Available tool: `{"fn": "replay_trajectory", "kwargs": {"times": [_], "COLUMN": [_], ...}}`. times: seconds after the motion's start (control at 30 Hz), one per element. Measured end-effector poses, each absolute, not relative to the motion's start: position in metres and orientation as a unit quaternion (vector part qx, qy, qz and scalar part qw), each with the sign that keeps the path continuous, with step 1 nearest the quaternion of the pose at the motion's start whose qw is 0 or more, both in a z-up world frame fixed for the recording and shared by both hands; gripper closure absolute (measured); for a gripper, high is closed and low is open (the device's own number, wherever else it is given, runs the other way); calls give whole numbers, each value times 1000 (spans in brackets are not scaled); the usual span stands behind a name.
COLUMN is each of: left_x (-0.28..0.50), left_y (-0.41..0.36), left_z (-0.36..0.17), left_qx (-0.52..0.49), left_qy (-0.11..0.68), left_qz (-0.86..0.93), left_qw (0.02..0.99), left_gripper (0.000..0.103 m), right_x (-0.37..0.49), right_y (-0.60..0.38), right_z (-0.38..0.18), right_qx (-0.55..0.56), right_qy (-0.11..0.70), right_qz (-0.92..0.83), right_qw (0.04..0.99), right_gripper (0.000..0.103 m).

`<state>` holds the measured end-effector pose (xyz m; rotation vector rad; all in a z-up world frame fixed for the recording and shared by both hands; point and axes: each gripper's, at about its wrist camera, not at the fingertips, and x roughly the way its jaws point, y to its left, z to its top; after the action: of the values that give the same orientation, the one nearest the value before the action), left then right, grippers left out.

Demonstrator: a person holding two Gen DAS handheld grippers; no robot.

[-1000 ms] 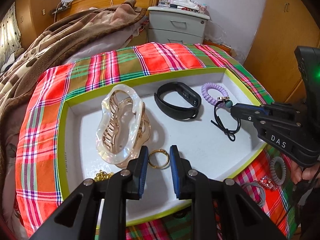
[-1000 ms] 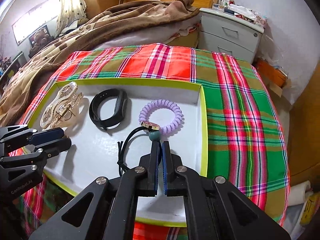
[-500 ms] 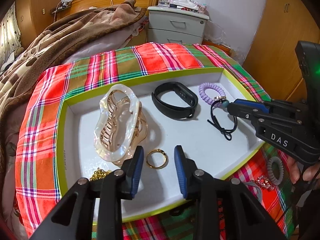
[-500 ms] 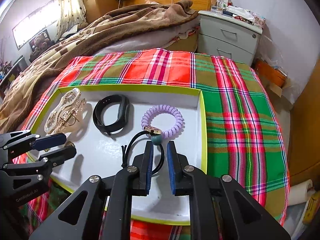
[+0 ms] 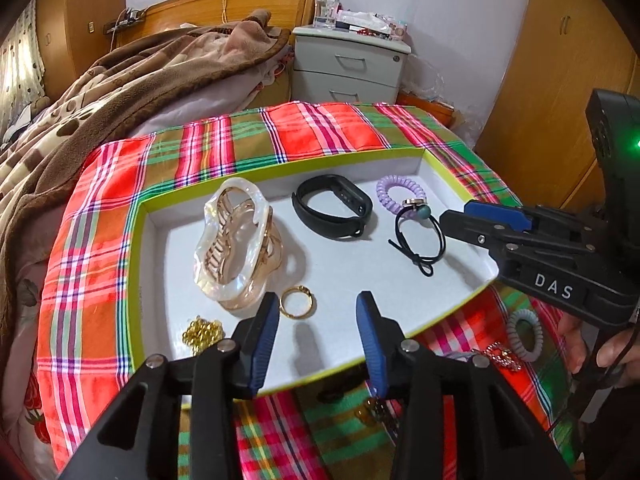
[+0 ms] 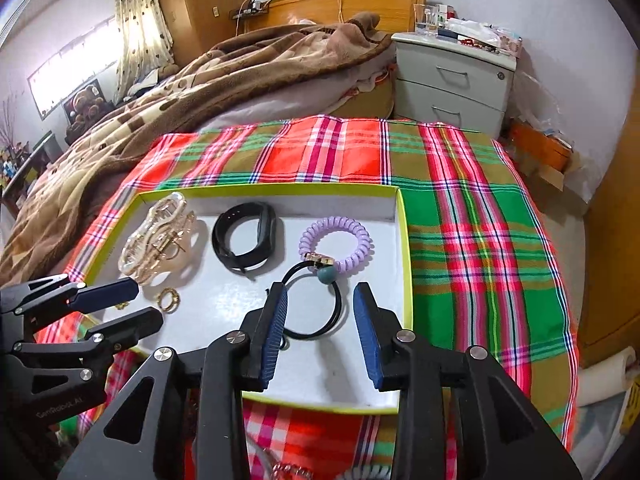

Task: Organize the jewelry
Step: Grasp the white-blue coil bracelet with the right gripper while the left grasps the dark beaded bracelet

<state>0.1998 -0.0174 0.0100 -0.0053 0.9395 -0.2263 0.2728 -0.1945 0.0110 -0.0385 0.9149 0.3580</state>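
A white tray with a lime rim (image 5: 448, 184) (image 6: 404, 240) lies on a plaid cloth. In it are a pearly hair claw (image 5: 236, 240) (image 6: 160, 236), a black wristband (image 5: 332, 206) (image 6: 246, 236), a purple coil hair tie (image 5: 400, 192) (image 6: 336, 238), a black elastic with a teal bead (image 5: 420, 236) (image 6: 316, 300), a gold ring (image 5: 297, 307) (image 6: 168, 300) and a gold chain (image 5: 202, 330). My left gripper (image 5: 316, 316) (image 6: 136, 304) is open and empty just behind the ring. My right gripper (image 6: 320, 308) (image 5: 476, 220) is open and empty over the black elastic.
Outside the tray's near right edge lie a grey coil hair tie (image 5: 524, 334) and a sparkly piece (image 5: 496, 354) on the plaid cloth (image 6: 480, 208). A bed with a brown blanket (image 6: 200, 80) and a grey nightstand (image 6: 452, 80) stand behind.
Both grippers have opened wide and drawn back a little. The left let go of the gold ring, the right let go of the black elastic; both now lie in the tray.
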Motion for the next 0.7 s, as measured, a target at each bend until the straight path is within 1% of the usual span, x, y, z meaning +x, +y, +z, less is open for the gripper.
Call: {"fn": "replay_trajectory", "kwargs": {"times": [0.13, 0.23, 0.4, 0.7], "left_x": [186, 175, 157, 134], "left_y": [-12, -5, 3, 3], "left_z": [18, 22, 22, 14], "left_qx": [-11, -38, -57, -86], "left_qy": [442, 440, 442, 445], "left_qz": [-109, -124, -134, -159], "left_qw": [890, 888, 885, 877], "left_gripper": [61, 61, 58, 57], "right_x": [257, 244, 220, 186], "right_y": [-199, -206, -222, -258], "right_z": [21, 27, 33, 23], "right_qx": [-11, -2, 11, 23], "right_qy": [427, 418, 412, 422], "right_qz": [172, 173, 166, 130], "right_qw": [888, 892, 896, 897], "right_gripper": [67, 67, 67, 67]}}
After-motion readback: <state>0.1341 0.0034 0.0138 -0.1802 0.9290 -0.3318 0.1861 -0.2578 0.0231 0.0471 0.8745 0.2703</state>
